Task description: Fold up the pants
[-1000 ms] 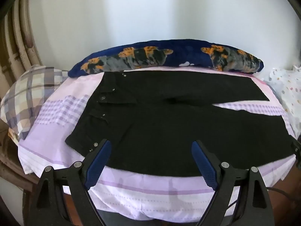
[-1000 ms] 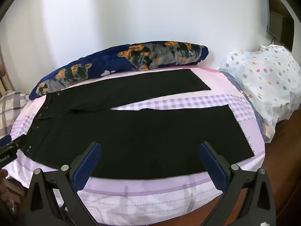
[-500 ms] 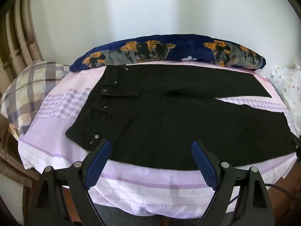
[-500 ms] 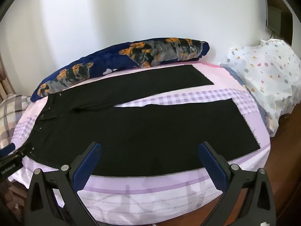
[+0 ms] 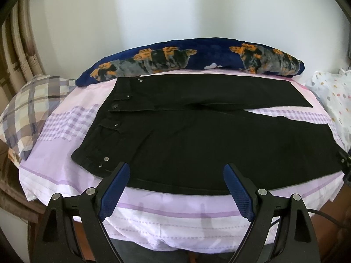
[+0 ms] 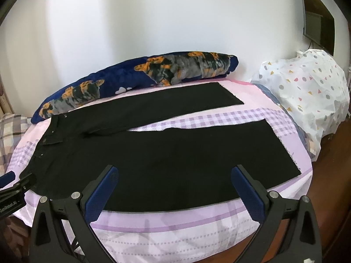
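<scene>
Black pants (image 5: pixel 197 135) lie flat on a lilac checked bed sheet (image 5: pixel 65 127), waistband to the left, two legs spread to the right in a narrow V. They also show in the right wrist view (image 6: pixel 175 153). My left gripper (image 5: pixel 176 171) is open and empty, hovering at the near edge by the waistband end. My right gripper (image 6: pixel 174 173) is open and empty, hovering at the near edge of the near leg. Part of the left gripper shows at the left edge of the right wrist view (image 6: pixel 13 188).
A navy cat-print bolster (image 5: pixel 197 63) lies along the far side against the white wall. A plaid pillow (image 5: pixel 28 109) sits at the left. A white dotted bundle (image 6: pixel 307 92) sits at the right. A rattan frame (image 5: pixel 19 43) stands far left.
Both grippers have pulled back and up slightly from the bed; the pants appear a little farther away. Pants and jaws are unchanged.
</scene>
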Demonstrator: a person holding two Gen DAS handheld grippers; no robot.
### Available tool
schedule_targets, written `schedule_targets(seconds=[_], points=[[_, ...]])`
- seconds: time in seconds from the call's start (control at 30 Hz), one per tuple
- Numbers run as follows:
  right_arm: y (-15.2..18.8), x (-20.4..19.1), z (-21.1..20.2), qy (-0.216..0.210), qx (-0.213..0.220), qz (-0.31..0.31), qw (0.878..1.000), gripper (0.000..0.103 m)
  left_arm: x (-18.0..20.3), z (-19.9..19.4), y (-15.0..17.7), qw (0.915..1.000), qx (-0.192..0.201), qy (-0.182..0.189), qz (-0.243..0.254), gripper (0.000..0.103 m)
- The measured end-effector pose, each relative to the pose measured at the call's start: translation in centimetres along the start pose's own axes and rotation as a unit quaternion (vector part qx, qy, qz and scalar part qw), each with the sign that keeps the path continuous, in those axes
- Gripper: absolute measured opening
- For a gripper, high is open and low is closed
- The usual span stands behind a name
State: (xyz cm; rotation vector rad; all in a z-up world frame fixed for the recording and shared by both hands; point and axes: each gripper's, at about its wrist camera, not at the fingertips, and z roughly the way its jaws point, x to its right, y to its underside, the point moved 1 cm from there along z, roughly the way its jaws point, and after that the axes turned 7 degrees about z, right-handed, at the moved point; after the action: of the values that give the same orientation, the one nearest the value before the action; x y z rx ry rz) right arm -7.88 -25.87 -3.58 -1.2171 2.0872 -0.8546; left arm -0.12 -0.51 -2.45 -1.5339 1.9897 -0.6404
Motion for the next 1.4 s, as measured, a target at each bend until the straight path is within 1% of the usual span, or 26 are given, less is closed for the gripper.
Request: schedule_targets(seconds=[0.27, 0.47, 0.8, 1.4], points=[[0.0, 0.2, 0.2, 0.006, 0.001, 0.003, 1.000, 0.102, 0.2, 0.2, 0.4, 1.0000, -0.001, 0.006, -0.004, 0.087], [0.1, 0.5, 0.6, 0.021, -0.001, 0.012, 1.000, 0.102, 0.1, 0.5, 0.6, 0.9999, -0.005, 0.011, -0.005, 0.087], [0.3, 0.5, 1.1, 0.043, -0.007, -0.010, 0.999, 0.102, 0.1, 0.8, 1.1, 0.9998, -0.008, 0.017, -0.006, 0.087], [0.6, 0.3, 1.1, 0.039, -0.006, -0.018, 0.999, 0.102, 0.4, 1.0, 1.3, 0.9998, -0.008, 0.015, -0.005, 0.087]])
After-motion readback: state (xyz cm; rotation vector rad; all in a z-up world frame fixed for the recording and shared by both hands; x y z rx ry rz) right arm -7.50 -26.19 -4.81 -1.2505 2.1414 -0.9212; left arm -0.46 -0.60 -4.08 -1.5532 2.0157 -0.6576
